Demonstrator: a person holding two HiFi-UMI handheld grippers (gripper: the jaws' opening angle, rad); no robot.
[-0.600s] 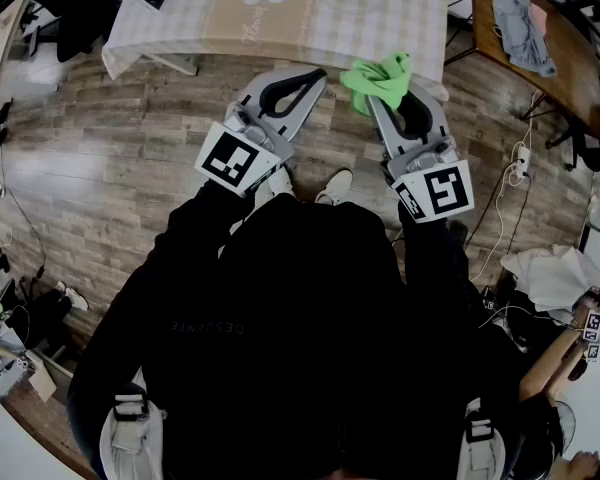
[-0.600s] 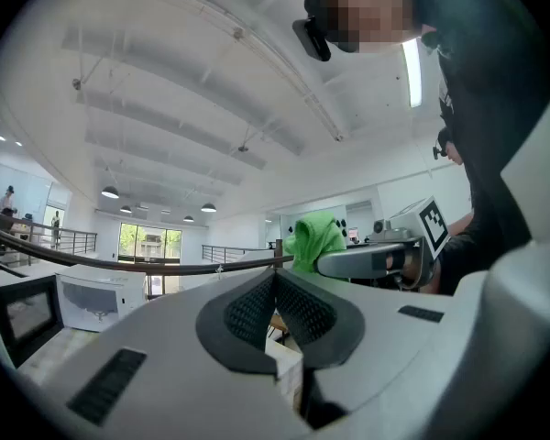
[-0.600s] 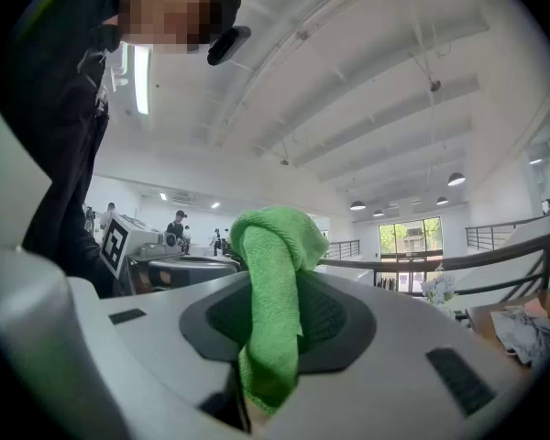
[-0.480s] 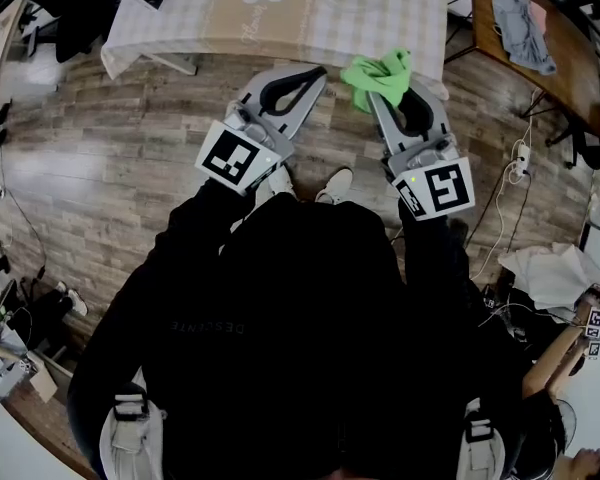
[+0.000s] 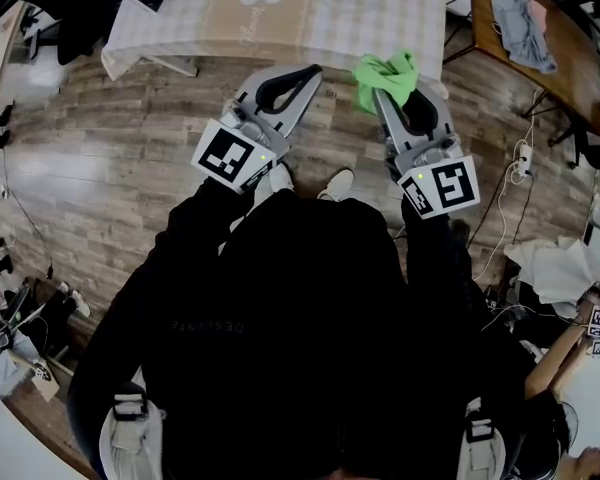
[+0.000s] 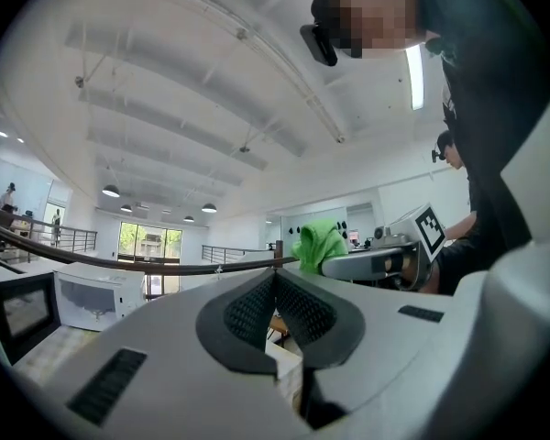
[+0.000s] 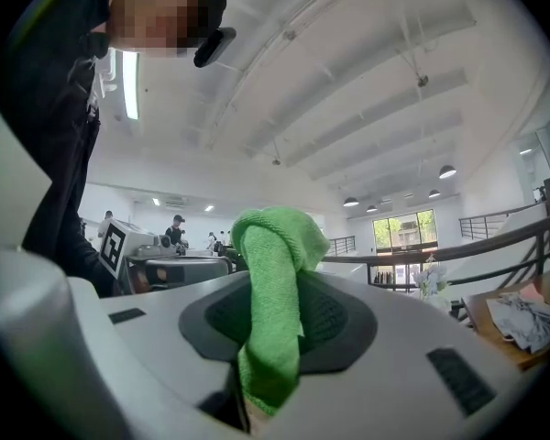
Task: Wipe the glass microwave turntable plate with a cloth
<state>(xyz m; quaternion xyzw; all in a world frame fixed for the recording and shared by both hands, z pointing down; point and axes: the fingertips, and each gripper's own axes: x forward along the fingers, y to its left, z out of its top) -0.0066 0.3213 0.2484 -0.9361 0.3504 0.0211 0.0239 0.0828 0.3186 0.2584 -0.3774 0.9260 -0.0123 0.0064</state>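
"Where is the cloth?"

"The green cloth is pinched in the right hand-held gripper. Its jaws are squeezed tight on it. A soft bunch pokes out past the tips."

"And the other one?"

"The left hand-held gripper has its jaws pressed together with nothing between them. It is just beside the right one. Both point up and away from the person."

"Can you see the glass plate?"

"No, not in any view. A tabletop with a checked cover sits out in front of both tips. Off to the left of the left hand-held gripper there is a white box. It may be a microwave, but it is small and bent by the lens, so I am not sure."

"So how much is done?"

"Only the first bit, I think. The cloth is picked up and ready. It touches nothing but the jaws, so no wiping shows. What is left is finding the plate, bringing the cloth down onto it, and rubbing it clean."
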